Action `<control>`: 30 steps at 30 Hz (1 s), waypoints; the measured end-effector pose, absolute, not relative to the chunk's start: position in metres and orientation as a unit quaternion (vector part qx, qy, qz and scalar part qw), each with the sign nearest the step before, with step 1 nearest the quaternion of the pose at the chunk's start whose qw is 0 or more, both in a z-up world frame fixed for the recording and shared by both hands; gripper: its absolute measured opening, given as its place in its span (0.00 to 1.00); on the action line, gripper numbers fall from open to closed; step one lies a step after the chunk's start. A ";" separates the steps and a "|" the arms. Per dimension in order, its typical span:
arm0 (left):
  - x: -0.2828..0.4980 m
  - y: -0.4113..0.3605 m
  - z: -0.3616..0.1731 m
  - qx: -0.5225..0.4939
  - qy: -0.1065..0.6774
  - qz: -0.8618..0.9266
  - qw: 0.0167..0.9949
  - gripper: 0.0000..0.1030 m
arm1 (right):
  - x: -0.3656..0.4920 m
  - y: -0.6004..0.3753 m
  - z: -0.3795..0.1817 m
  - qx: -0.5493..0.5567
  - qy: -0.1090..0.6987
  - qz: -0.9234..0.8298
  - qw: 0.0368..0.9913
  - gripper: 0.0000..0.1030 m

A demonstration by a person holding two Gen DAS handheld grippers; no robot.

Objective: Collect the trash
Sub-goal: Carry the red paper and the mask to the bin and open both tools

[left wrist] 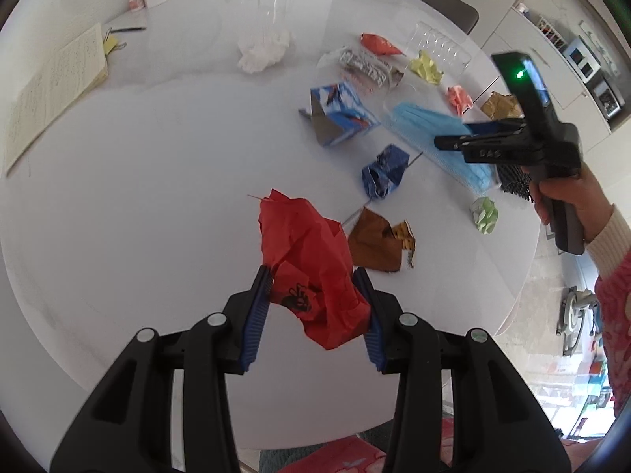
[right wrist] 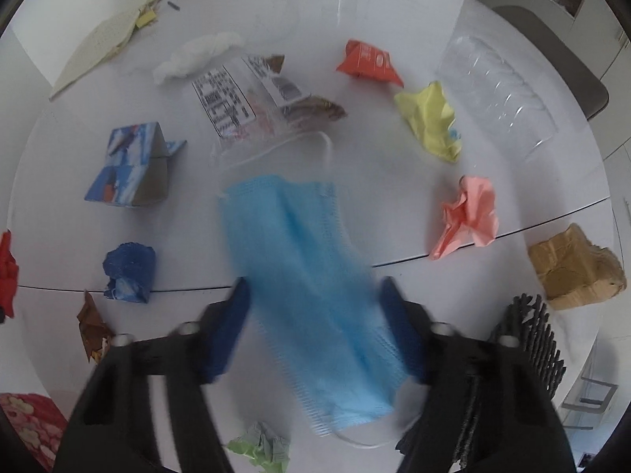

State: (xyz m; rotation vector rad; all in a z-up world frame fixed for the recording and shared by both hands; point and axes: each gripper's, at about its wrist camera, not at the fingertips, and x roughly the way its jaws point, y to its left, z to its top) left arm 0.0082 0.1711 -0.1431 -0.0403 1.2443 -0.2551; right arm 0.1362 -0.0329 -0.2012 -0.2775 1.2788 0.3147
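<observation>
My left gripper (left wrist: pixel 315 282) is shut on a crumpled red paper (left wrist: pixel 311 264) and holds it above the white table (left wrist: pixel 157 197). My right gripper (right wrist: pixel 315 299) straddles a light blue face mask (right wrist: pixel 311 276); its blue pads (right wrist: pixel 232 323) stand apart on either side of the blurred mask. In the left wrist view the right gripper (left wrist: pixel 445 142) hovers over the mask (left wrist: pixel 434 130). Scattered trash lies around: a blue wrapper (right wrist: pixel 128 272), a brown wrapper (left wrist: pixel 378 242), a green paper ball (left wrist: pixel 485 215), pink paper (right wrist: pixel 469 216), yellow paper (right wrist: pixel 430 118).
A folded blue carton (right wrist: pixel 134 165), an orange packet (right wrist: pixel 368 63), a white tissue (right wrist: pixel 197 57), a clear labelled bag (right wrist: pixel 244 98), a clear plastic tray (right wrist: pixel 497 86), a brown cardboard lump (right wrist: pixel 575 268) and a black comb-like piece (right wrist: pixel 528 339) lie on the table. An open book (left wrist: pixel 55 86) sits far left.
</observation>
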 end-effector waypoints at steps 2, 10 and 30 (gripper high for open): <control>0.016 0.174 -0.140 -0.010 0.583 -0.125 0.803 0.40 | 0.137 -0.034 -0.199 -0.121 0.590 0.137 0.786 0.37; 0.038 0.153 -0.118 0.039 0.558 -0.174 0.811 0.40 | 0.119 -0.067 -0.145 -0.039 0.551 0.096 0.828 0.28; -0.031 -0.132 -0.109 0.178 0.530 -0.445 0.700 0.41 | -0.121 -0.331 -0.205 0.175 0.591 -0.166 0.770 0.31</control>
